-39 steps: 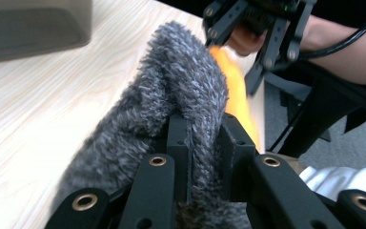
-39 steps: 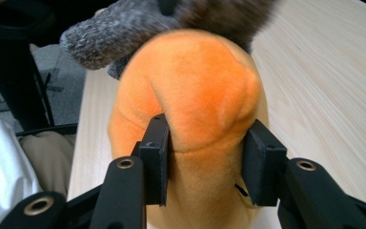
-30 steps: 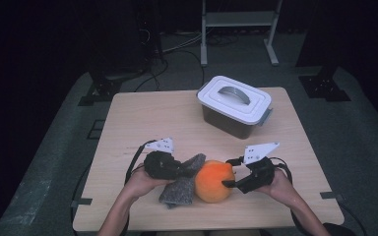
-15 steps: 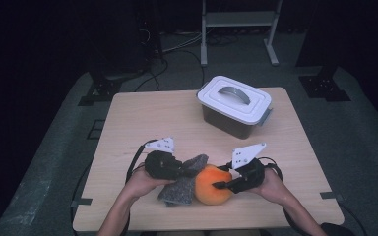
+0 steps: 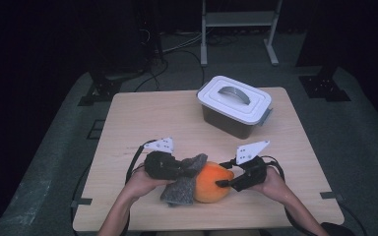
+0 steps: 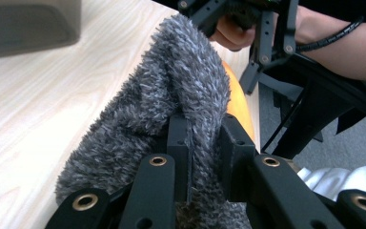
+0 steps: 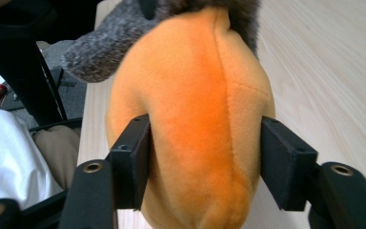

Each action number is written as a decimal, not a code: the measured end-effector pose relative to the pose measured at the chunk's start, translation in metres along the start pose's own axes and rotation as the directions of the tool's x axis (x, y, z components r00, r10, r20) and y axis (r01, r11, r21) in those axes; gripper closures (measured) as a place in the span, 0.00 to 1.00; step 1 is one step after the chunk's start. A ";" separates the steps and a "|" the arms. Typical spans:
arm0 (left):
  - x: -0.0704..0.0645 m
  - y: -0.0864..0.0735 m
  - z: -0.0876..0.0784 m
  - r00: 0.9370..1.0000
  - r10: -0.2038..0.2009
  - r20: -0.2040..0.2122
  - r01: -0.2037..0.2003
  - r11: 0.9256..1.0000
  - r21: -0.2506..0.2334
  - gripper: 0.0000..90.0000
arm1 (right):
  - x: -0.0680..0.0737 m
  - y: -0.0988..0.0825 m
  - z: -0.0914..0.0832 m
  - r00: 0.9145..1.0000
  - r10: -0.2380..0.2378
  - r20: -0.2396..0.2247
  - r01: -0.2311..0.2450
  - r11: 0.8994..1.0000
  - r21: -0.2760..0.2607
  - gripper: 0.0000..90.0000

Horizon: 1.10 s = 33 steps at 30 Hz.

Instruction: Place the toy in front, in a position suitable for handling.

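The left gripper (image 6: 205, 143) pinches a fold of grey fuzzy cloth (image 6: 171, 90) between its black jaws — clamped tight. Behind the cloth an orange plush (image 6: 240, 102) peeks out; beyond it, the right gripper (image 6: 262, 52) hangs over the wooden table (image 6: 43, 100).

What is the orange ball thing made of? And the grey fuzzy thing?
The orange ball looks like soft plush cloth: short velvety nap, a sewn seam down the middle, probably stuffed. The grey fuzzy thing looks like shaggy cloth, maybe microfibre or chenille: long loose tufts, and it folds limply in the left claw.
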State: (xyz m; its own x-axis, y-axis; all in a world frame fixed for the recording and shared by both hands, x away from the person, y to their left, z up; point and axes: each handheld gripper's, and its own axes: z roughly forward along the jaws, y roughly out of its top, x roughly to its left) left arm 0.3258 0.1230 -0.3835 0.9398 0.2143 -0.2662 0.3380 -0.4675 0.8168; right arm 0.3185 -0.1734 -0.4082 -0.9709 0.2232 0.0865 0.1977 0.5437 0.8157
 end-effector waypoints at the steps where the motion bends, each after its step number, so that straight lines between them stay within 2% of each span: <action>1: 0.000 0.000 0.003 1.000 0.001 0.005 -0.001 1.000 0.006 0.86 | -0.001 -0.003 -0.002 1.000 0.012 0.007 -0.012 1.000 0.003 0.42; 3: 0.000 0.000 0.007 1.000 0.001 0.009 -0.001 1.000 -0.001 0.86 | -0.002 -0.008 -0.007 0.999 0.031 0.026 -0.031 0.999 0.010 0.41; 7: -0.001 0.003 0.012 1.000 0.002 0.005 -0.002 1.000 -0.010 0.85 | 0.004 -0.005 -0.018 0.992 0.060 0.111 -0.067 0.996 0.058 0.36; 11: -0.003 0.004 0.013 1.000 0.008 0.000 -0.008 1.000 -0.007 0.85 | 0.014 0.003 -0.019 0.991 0.052 0.121 -0.062 0.994 0.085 0.30; 14: -0.007 0.005 0.015 1.000 0.014 -0.006 -0.014 1.000 -0.003 0.85 | 0.020 0.008 -0.014 0.992 0.028 0.125 -0.042 0.993 0.109 0.25; 18: -0.008 0.005 0.017 1.000 0.018 -0.003 -0.018 1.000 0.001 0.85 | 0.021 0.012 -0.003 0.991 0.031 0.128 -0.047 0.991 0.124 0.21; 19: -0.007 0.004 0.017 1.000 0.021 -0.005 -0.021 1.000 0.010 0.85 | 0.021 0.012 -0.001 0.991 0.028 0.129 -0.044 0.991 0.123 0.23; 21: -0.005 0.004 0.014 1.000 0.017 -0.008 -0.017 1.000 0.006 0.85 | 0.020 0.011 0.002 0.991 0.011 0.131 -0.026 0.993 0.112 0.38; 22: -0.005 0.004 0.011 1.000 0.015 -0.009 -0.015 1.000 0.002 0.85 | 0.020 0.011 0.001 0.992 0.004 0.123 -0.015 0.996 0.092 0.46; 24: -0.004 0.006 0.006 1.000 0.021 -0.015 -0.021 1.000 0.001 0.85 | 0.018 0.011 -0.001 0.994 0.004 0.108 -0.008 0.999 0.046 0.53; 28: -0.008 0.012 -0.009 0.999 0.037 -0.018 -0.037 0.999 -0.031 0.85 | 0.015 0.012 0.002 0.997 -0.019 0.072 0.021 0.999 -0.032 0.55; 31: -0.008 0.012 -0.014 0.999 0.037 -0.021 -0.038 0.999 -0.039 0.85 | 0.012 0.010 0.008 1.000 -0.014 0.019 0.016 0.997 -0.081 0.54; 33: -0.005 0.008 -0.012 0.999 0.017 -0.028 -0.018 0.999 -0.028 0.85 | 0.011 0.006 0.014 0.999 -0.047 0.009 0.048 0.998 -0.042 0.53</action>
State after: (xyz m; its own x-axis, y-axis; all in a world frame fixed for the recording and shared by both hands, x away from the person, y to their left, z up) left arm 0.3235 0.1285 -0.3700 0.9436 0.2302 -0.2381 0.3199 -0.4469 0.8355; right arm 0.3113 -0.1568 -0.4103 -0.9780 0.2043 0.0428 0.1453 0.5189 0.8424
